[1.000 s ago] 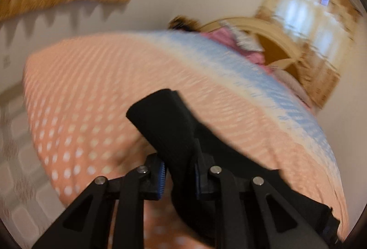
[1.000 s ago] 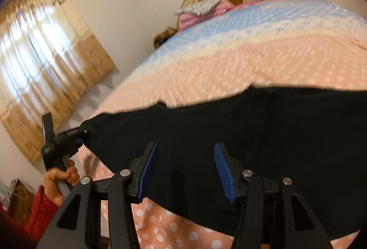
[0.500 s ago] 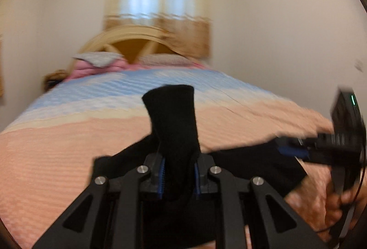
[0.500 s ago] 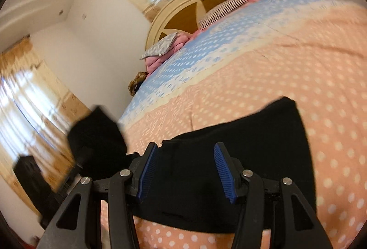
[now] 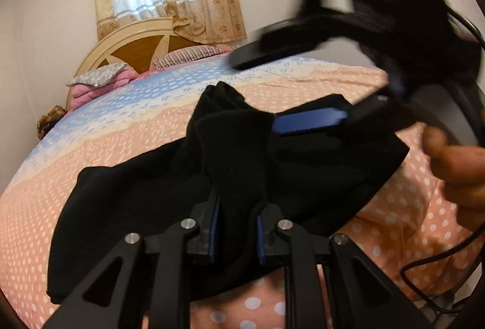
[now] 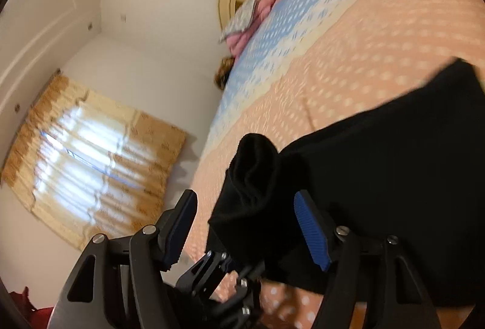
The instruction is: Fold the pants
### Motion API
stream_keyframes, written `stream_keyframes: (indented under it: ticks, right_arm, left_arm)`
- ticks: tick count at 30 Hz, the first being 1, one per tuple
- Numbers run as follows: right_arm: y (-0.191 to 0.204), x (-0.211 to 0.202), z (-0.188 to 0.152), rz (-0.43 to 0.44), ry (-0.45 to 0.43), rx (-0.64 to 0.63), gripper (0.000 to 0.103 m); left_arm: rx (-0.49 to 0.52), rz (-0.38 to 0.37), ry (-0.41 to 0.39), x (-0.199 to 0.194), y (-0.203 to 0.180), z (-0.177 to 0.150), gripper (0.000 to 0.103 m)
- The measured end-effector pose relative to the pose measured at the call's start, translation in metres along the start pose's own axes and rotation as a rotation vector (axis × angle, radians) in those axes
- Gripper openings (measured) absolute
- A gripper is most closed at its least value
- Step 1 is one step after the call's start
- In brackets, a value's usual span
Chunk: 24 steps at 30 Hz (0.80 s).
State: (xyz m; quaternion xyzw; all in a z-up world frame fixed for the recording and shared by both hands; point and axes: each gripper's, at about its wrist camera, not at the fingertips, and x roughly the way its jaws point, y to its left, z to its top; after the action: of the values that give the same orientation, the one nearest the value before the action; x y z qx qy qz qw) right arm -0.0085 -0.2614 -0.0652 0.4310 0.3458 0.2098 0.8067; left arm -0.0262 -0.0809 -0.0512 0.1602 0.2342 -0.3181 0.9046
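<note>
Black pants [image 5: 145,198] bunch clamped in left hand-held gripper [image 5: 236,233]; right hand-held gripper [image 6: 245,226] just widening, unpressed.

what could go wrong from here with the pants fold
1. The left gripper pinches only a bunched end of the black pants. Laid down like that, the fold may come out lumpy.
2. The right gripper, whose jaws have just been opening, stands open around the tuft the left one holds. Closing now could clamp the left gripper's fingers close below.
3. The right gripper's cable trails over the bedspread and might snag.
</note>
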Motion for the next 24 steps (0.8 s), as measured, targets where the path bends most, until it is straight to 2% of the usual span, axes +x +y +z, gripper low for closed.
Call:
stream_keyframes:
  ticks: [5,6,7,8,11,12,13,16,18,21,24]
  right_arm:
    - [0.009,0.045,-0.001,-0.090,0.106,-0.058,0.070]
    - [0.009,0.048,-0.002,-0.108,0.106,-0.075,0.067]
    - [0.012,0.050,-0.006,-0.127,0.090,-0.105,0.058]
    - [0.016,0.050,-0.010,-0.142,0.077,-0.143,0.030]
    - [0.021,0.046,-0.012,-0.173,0.058,-0.182,0.021]
    - [0.024,0.043,-0.012,-0.175,0.052,-0.197,0.016]
    - [0.029,0.037,-0.012,-0.176,0.041,-0.219,0.016]
    - [0.039,0.012,-0.006,-0.134,0.001,-0.260,0.016]
    - [0.039,-0.015,-0.001,-0.144,-0.042,-0.274,0.016]
    - [0.022,-0.051,0.007,-0.162,-0.079,-0.235,0.016]
    - [0.001,-0.076,0.006,-0.207,-0.090,-0.208,0.016]
  left_arm:
    - [0.052,0.011,0.011,0.001,-0.011,-0.005,0.021]
    - [0.058,0.012,0.010,0.000,-0.012,-0.005,0.021]
    - [0.059,0.011,0.012,-0.001,-0.012,-0.007,0.024]
    - [0.058,0.012,0.016,-0.002,-0.011,-0.006,0.025]
    - [0.049,0.004,0.017,-0.005,-0.012,-0.004,0.028]
    - [0.052,0.000,0.014,-0.006,-0.011,-0.002,0.032]
    - [0.056,-0.012,0.005,-0.008,-0.011,0.002,0.041]
    - [0.055,-0.060,-0.040,-0.023,-0.013,0.012,0.059]
    - [0.048,-0.094,-0.066,-0.033,-0.012,0.020,0.063]
    - [0.032,-0.130,-0.095,-0.045,-0.010,0.031,0.063]
    - [0.010,-0.118,-0.109,-0.050,-0.007,0.039,0.064]
